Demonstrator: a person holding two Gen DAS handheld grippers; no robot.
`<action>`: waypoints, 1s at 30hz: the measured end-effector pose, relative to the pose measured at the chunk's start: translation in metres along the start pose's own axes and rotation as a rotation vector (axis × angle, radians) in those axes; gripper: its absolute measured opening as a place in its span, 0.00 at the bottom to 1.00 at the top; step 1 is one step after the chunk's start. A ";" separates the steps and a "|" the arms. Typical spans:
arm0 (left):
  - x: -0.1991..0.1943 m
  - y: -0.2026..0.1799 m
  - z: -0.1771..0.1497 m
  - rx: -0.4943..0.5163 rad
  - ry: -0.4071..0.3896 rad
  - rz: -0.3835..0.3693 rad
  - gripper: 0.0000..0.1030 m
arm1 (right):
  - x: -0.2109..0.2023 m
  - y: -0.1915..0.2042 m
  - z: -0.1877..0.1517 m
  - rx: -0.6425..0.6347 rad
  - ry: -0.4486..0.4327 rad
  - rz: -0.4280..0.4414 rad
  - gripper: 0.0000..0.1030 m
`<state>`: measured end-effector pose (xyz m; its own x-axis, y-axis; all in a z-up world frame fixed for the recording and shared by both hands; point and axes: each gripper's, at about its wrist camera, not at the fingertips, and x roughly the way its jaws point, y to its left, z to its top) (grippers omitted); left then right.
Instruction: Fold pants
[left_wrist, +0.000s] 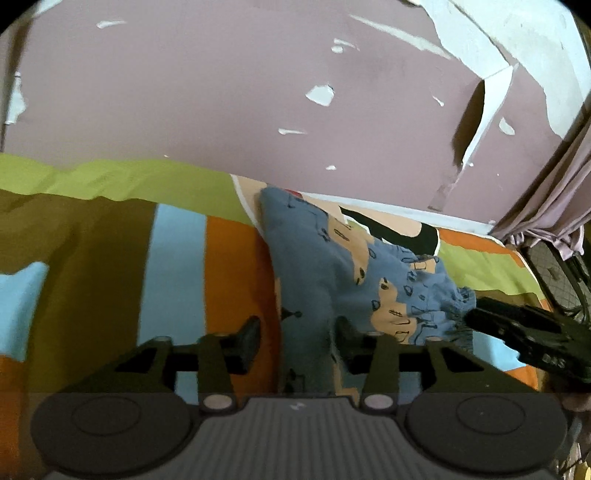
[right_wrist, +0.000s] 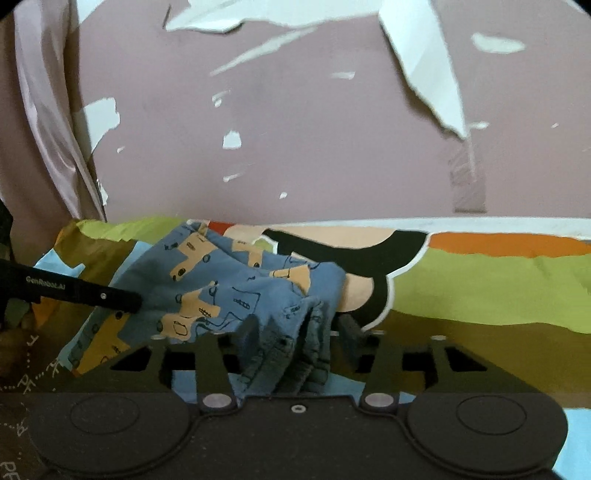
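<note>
Your blue patterned pants (left_wrist: 317, 273) are lying crumpled on the striped bedsheet (left_wrist: 177, 266), near the peeling pink wall (left_wrist: 184, 92). Your left gripper (left_wrist: 295, 334) is holding its fingers spread, with a pant leg running between them, ungripped. Your right gripper (right_wrist: 299, 328) is keeping its fingers apart around the bunched waistband edge of the pants; whether they are pinching it cannot be told
</note>
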<state>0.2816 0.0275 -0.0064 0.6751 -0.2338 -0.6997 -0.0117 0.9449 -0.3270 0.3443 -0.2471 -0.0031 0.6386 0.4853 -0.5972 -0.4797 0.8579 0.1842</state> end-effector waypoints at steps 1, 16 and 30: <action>-0.006 -0.001 -0.002 0.006 -0.011 0.007 0.60 | -0.006 0.004 -0.002 -0.007 -0.011 -0.014 0.61; -0.103 -0.044 -0.071 0.155 -0.223 0.170 1.00 | -0.102 0.084 -0.047 -0.003 -0.121 -0.177 0.99; -0.133 -0.035 -0.141 0.214 -0.201 0.195 1.00 | -0.141 0.129 -0.118 0.014 -0.085 -0.224 0.99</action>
<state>0.0883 -0.0065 0.0091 0.8076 -0.0141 -0.5896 -0.0147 0.9989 -0.0441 0.1209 -0.2249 0.0125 0.7765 0.2946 -0.5571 -0.3122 0.9477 0.0659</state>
